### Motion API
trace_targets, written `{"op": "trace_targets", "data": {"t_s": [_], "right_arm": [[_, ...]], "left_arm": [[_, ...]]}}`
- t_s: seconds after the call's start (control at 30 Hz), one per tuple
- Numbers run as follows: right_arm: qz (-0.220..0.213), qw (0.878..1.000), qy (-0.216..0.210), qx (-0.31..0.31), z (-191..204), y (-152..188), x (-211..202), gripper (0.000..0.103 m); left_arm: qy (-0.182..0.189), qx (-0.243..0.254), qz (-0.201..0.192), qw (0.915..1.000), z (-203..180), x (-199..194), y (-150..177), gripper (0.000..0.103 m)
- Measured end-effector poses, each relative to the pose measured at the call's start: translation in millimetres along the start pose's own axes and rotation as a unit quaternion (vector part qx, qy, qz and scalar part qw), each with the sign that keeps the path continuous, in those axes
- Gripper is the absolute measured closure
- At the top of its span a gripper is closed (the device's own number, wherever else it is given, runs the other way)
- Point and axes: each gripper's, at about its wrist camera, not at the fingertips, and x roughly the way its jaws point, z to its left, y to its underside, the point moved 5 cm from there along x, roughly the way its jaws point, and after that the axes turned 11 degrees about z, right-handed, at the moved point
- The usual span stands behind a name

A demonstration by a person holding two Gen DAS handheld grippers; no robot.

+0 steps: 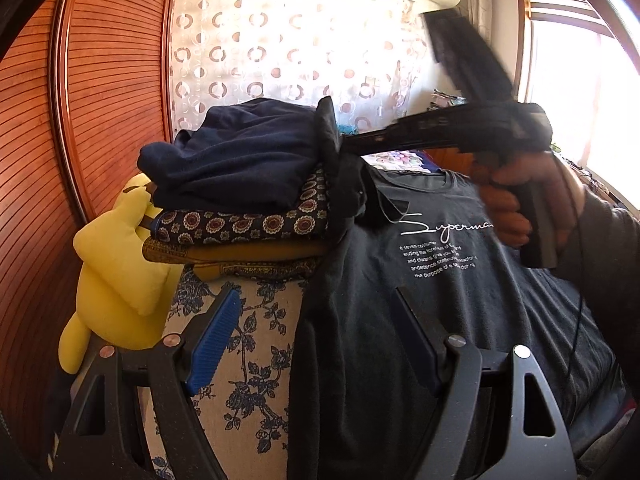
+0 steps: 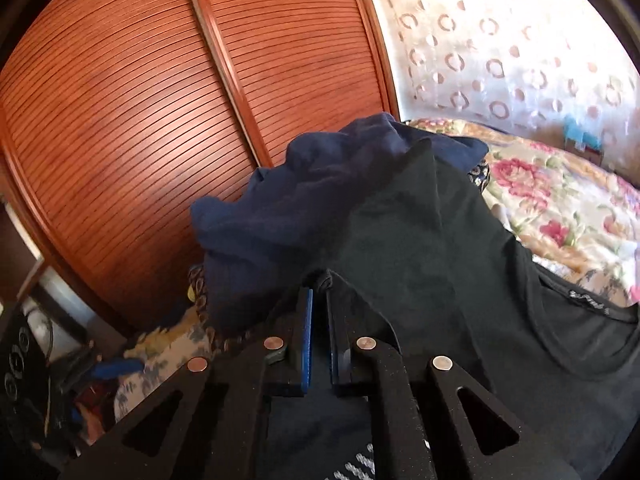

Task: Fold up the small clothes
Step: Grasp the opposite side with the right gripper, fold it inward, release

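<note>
Right wrist view: right tool (image 2: 319, 294) pinches the dark T-shirt (image 2: 440, 248) sleeve; left tool (image 1: 316, 340) spread. Next, likely fold inward.

A floral-covered bed (image 1: 248, 344) carries a dark T-shirt (image 1: 440, 280) beside a stack of folded clothes (image 1: 240, 208)

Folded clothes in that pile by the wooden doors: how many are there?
3 that I can make out: a navy garment on top, a dark floral-print piece under it, and a mustard patterned one at the bottom. More may be hidden behind.
</note>
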Motion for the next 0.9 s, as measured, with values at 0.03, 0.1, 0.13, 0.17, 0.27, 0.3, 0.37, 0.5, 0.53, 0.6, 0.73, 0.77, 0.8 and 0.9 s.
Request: {"op": "trace_targets", "data": {"t_s": [0.03,0.1,0.13,0.17,0.27,0.3,0.37,0.5,0.53,0.6,0.73,0.77,0.8,0.9], "right_arm": [[-0.001,1.000,0.003,-0.006,0.7,2.2,-5.1,0.097],[-0.005,1.000,0.015,-0.022,5.2,12.8,-17.5,0.097],[-0.005,0.999,0.019,-0.030,6.0,18.8,-23.0,0.097],[-0.005,0.999,0.023,-0.037,8.6,25.7,-28.2,0.097],[0.010,0.998,0.036,-0.053,16.1,52.9,-40.5,0.097],[0.020,0.998,0.038,-0.055,17.2,68.0,-39.9,0.097],[0.040,0.997,0.040,-0.051,16.9,88.1,-38.5,0.090],[0.046,0.996,0.065,-0.030,7.7,118.6,-44.6,0.047],[0.040,0.997,0.066,-0.020,3.5,123.4,-49.9,0.047],[0.032,0.996,0.079,0.002,-7.3,132.3,-60.6,0.047],[0.017,0.992,0.117,0.034,-23.5,149.7,-84.6,0.047],[0.014,0.991,0.125,0.044,-27.5,156.6,-91.4,0.047],[0.011,0.989,0.135,0.052,-33.7,163.4,-98.4,0.047],[0.005,0.983,0.168,0.074,-50.9,177.2,-119.3,0.045]], "left_arm": [[0.000,-0.002,0.001,1.0000,0.4,0.2,0.8,0.025],[0.000,-0.004,0.000,1.0000,0.6,0.0,0.6,0.025],[0.000,-0.004,0.000,1.0000,0.2,-0.4,0.7,0.025],[0.000,-0.003,-0.001,1.0000,-0.6,-1.0,0.4,0.025],[0.001,-0.001,-0.005,1.0000,-3.2,-3.6,-0.7,0.025],[0.001,0.000,-0.006,1.0000,-4.6,-4.1,-1.5,0.025],[0.002,0.003,-0.007,1.0000,-7.4,-4.6,-2.8,0.025],[0.009,0.009,-0.007,0.9999,-17.4,-2.4,-9.0,0.025],[0.012,0.011,-0.008,0.9998,-20.3,-2.0,-10.7,0.025],[0.016,0.018,-0.009,0.9997,-29.0,0.7,-15.2,0.025],[0.024,0.038,-0.007,0.9990,-48.9,7.9,-22.6,0.025],[0.027,0.043,-0.005,0.9987,-55.1,11.2,-24.5,0.025],[0.030,0.045,-0.003,0.9985,-58.5,13.5,-26.3,0.025],[0.040,0.062,0.007,0.9972,-78.6,25.4,-33.6,0.025]]}}
